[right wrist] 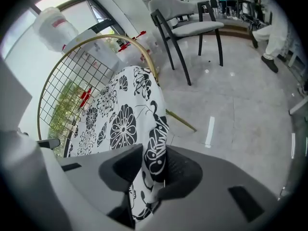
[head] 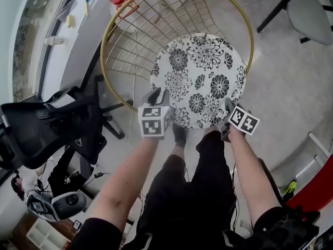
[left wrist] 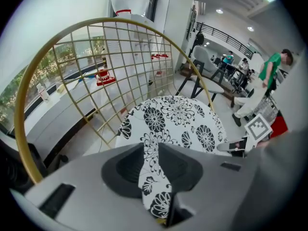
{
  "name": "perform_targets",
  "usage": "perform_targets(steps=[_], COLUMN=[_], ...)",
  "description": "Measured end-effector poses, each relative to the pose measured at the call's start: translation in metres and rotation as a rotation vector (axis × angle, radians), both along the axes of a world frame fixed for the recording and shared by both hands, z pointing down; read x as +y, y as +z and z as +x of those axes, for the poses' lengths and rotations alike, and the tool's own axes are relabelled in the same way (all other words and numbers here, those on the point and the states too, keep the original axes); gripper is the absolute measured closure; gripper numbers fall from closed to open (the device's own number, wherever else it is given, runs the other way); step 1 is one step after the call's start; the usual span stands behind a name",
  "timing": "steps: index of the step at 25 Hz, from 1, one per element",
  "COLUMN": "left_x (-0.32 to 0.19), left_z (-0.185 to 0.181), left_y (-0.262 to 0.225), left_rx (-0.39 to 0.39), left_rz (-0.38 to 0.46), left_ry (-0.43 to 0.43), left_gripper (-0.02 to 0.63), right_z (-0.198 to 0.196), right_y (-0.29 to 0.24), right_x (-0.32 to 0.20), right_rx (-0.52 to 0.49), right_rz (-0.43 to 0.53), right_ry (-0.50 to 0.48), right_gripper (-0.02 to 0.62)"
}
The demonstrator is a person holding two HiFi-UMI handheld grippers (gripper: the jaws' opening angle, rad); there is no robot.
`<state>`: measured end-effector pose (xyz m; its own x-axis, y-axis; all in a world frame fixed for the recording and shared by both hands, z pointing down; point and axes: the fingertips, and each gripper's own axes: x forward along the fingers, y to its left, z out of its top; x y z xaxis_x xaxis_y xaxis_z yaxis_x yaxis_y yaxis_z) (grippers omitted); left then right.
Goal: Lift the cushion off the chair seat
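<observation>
- Head view: You are holding both grippers at the near edge of the round black-and-white floral cushion [head: 200,79], which is lying inside the hoop of the gold wire chair [head: 112,61]. Your left gripper [head: 157,99] is sitting at the cushion's near-left rim and your right gripper [head: 227,110] at its near-right rim. A black office chair [head: 52,124] is standing to the left on the grey floor [head: 291,77].
- Left gripper view: The left gripper [left wrist: 155,177] is pinching a fold of the cushion [left wrist: 178,119], with both pads pressing on the fabric. The chair [left wrist: 62,61] is showing its gold grid back, rising behind the cushion.
- Right gripper view: The right gripper [right wrist: 148,172] is pinching the cushion [right wrist: 120,121] edge, its jaws narrowed onto bunched fabric. The cushion is running from the jaws up towards the chair [right wrist: 72,71] grid. A grey chair [right wrist: 187,23] is standing beyond on the floor.
</observation>
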<state>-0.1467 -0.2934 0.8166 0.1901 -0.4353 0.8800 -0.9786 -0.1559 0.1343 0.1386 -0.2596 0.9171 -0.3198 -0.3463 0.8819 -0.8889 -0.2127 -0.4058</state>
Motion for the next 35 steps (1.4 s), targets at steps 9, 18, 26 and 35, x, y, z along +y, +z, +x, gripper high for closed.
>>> perform_targets(steps=[9, 18, 26, 35], left_x=[0.029, 0.033, 0.039, 0.032], left_z=[0.009, 0.025, 0.026, 0.021], left_y=[0.009, -0.031, -0.082, -0.145], left_rx=[-0.002, 0.048, 0.063, 0.117], left_rz=[-0.018, 0.044, 0.093, 0.173], left_ry=[-0.004, -0.015, -0.019, -0.092], left_gripper=[0.534, 0.534, 0.534, 0.552], right_z=[0.021, 0.03, 0.032, 0.01], right_y=[-0.001, -0.04, -0.088, -0.165], right_x=[0.028, 0.035, 0.027, -0.005], right_rx=[-0.007, 0.029, 0.072, 0.07], right_rz=[0.016, 0.062, 0.079, 0.239], right_ry=[0.023, 0.033, 0.017, -0.088], right_gripper=[0.542, 0.558, 0.56, 0.561])
